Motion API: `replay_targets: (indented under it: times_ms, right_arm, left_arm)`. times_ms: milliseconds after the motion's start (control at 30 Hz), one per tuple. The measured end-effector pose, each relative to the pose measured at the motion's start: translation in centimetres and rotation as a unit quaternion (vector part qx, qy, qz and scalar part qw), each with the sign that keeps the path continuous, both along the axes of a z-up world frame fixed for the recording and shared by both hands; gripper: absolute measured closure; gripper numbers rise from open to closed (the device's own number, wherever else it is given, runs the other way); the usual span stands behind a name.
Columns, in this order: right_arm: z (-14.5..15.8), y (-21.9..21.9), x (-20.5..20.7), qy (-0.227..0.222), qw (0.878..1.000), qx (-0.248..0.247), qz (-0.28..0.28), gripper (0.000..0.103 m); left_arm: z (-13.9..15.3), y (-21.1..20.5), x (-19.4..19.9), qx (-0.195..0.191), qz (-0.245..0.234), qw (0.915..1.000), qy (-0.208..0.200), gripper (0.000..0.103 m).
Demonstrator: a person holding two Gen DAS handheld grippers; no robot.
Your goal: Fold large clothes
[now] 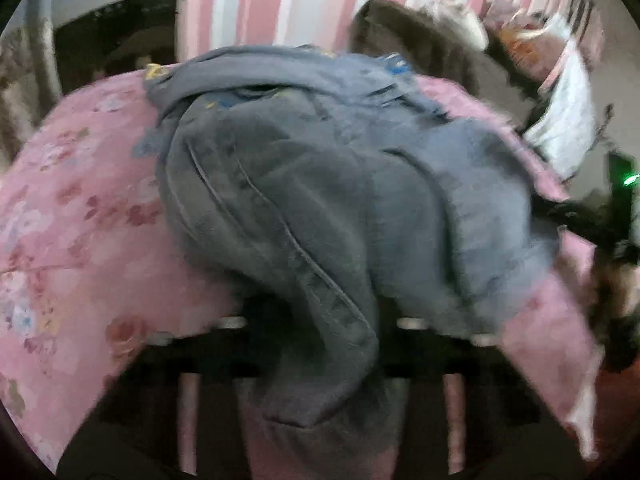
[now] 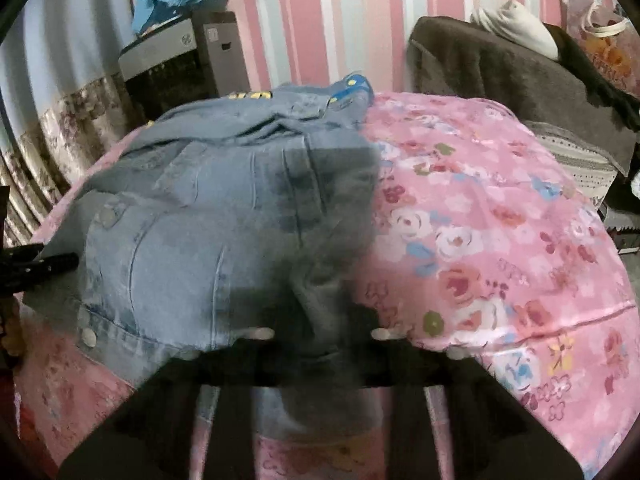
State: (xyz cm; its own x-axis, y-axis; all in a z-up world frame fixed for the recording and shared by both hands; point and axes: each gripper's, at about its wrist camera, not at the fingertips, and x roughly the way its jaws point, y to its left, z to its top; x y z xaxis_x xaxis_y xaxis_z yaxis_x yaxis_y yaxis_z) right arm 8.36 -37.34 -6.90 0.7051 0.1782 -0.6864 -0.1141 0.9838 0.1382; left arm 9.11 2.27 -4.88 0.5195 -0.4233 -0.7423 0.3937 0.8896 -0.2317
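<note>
A light blue denim jacket (image 1: 320, 184) lies bunched on a pink floral bedspread (image 1: 80, 216). In the left wrist view a fold of its cloth runs down between my left gripper's (image 1: 320, 324) fingers, which are closed on it. The jacket (image 2: 208, 216), with metal snaps and a blue and yellow patch near its far end, also shows in the right wrist view. My right gripper (image 2: 322, 334) is closed on its near edge, low over the bedspread (image 2: 500, 240). The right gripper shows as a dark shape with a green light (image 1: 624, 184) at the right edge of the left wrist view.
A pink and white striped wall (image 2: 340, 20) stands behind the bed. A dark brown blanket pile (image 2: 500, 68) with a white garment lies at the back right. A grey printer (image 2: 176, 52) under blue cloth stands at the back left, beside a curtain.
</note>
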Motion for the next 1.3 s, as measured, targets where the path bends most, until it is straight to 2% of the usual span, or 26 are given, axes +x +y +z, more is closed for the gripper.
replay_targets:
  times_ms: [133,200,300,367,400,433,500,567,600,633,667,733,800,867,967,1000,1033,1067,1100,1133,1200,1233,1300]
  right_arm:
    - [3.8,-0.2,-2.2,-0.042,0.998,0.047,0.023,0.092]
    - [6.0,0.1,-3.5,-0.068,0.996,0.044,0.026,0.093]
    - [8.1,0.9,-5.5,-0.086,0.995,0.025,0.037,0.094]
    - [7.6,1.3,-6.2,-0.069,0.997,0.0,0.038,0.094]
    - [7.0,1.4,-6.4,-0.058,0.998,-0.014,0.034,0.094]
    - [5.7,1.4,-6.4,-0.041,0.998,-0.027,0.032,0.093]
    - [3.5,1.0,-6.2,-0.006,0.999,-0.039,0.032,0.092]
    - [1.9,0.6,-6.2,0.021,0.998,-0.052,0.03,0.083]
    - [1.7,0.0,-6.6,0.016,0.999,-0.046,0.023,0.079]
    - [1.8,-0.5,-7.0,0.012,0.999,-0.033,0.019,0.07]
    - [2.2,-1.4,-7.2,0.004,1.0,-0.017,0.007,0.065]
    - [3.5,-2.5,-7.1,-0.02,1.0,-0.003,-0.013,0.063]
    - [4.2,-2.6,-6.4,-0.032,0.999,0.001,-0.015,0.063]
    - [4.1,-2.4,-5.0,-0.029,0.999,0.009,-0.011,0.063]
    - [3.0,-1.1,-2.7,-0.015,1.0,0.003,-0.002,0.063]
    - [2.4,-0.8,-2.0,-0.008,1.0,0.0,-0.002,0.063]
    - [1.7,-0.6,-1.4,0.001,1.0,-0.001,0.0,0.063]
    - [1.3,-0.4,-0.9,0.009,1.0,-0.001,0.001,0.067]
    - [0.9,-0.1,-0.5,0.013,1.0,-0.002,0.001,0.075]
    - [0.6,0.3,-0.4,0.01,1.0,-0.004,0.01,0.094]
    - [0.7,1.0,-1.0,-0.003,1.0,-0.025,0.011,0.094]
    - [1.2,1.3,-1.7,-0.02,0.999,-0.04,0.014,0.094]
    - [2.1,0.8,-3.0,-0.027,0.999,-0.029,0.014,0.096]
  left_arm:
    - [5.4,1.0,-1.3,0.015,-0.005,0.9982,-0.057,0.083]
    - [7.9,2.0,-1.7,0.016,-0.005,0.9977,-0.066,0.083]
    - [10.3,2.6,-3.0,0.047,-0.024,0.9968,-0.06,0.082]
    - [9.3,2.5,-4.1,0.075,-0.039,0.9957,-0.038,0.073]
    - [8.6,2.7,-4.3,0.085,-0.037,0.9951,-0.034,0.058]
    - [7.4,2.9,-4.9,0.105,-0.029,0.9935,-0.034,0.049]
    - [5.9,3.9,-5.6,0.114,-0.013,0.9929,-0.031,0.043]
    - [5.2,5.6,-6.1,0.102,0.01,0.9944,-0.026,0.033]
    - [5.2,6.3,-6.3,0.096,0.021,0.9947,-0.03,0.025]
    - [5.4,6.9,-6.4,0.094,0.035,0.9942,-0.038,0.017]
    - [5.6,7.5,-6.3,0.098,0.052,0.9925,-0.05,0.015]
    - [5.6,7.9,-5.7,0.099,0.066,0.9915,-0.052,0.014]
    - [5.1,7.9,-4.5,0.083,0.065,0.9936,-0.041,0.014]
    - [3.8,7.2,-2.7,0.075,0.063,0.9949,-0.025,0.015]
    - [2.0,6.0,-1.0,0.062,0.049,0.9969,-0.003,0.028]
    - [1.5,5.6,-0.5,0.059,0.047,0.9972,0.005,0.042]
    - [0.7,5.2,0.2,0.051,0.043,0.9976,0.02,0.062]
    - [0.2,5.1,0.7,0.047,0.043,0.9975,0.029,0.069]
    - [-0.2,5.1,1.1,0.047,0.049,0.9972,0.032,0.082]
    - [-0.3,5.2,1.2,0.046,0.054,0.997,0.03,0.089]
    - [0.3,5.6,0.7,0.035,0.065,0.9972,0.014,0.096]
    - [0.8,5.7,0.0,0.043,0.072,0.9965,0.001,0.096]
    - [1.3,5.4,-1.2,0.069,0.076,0.9947,-0.014,0.097]
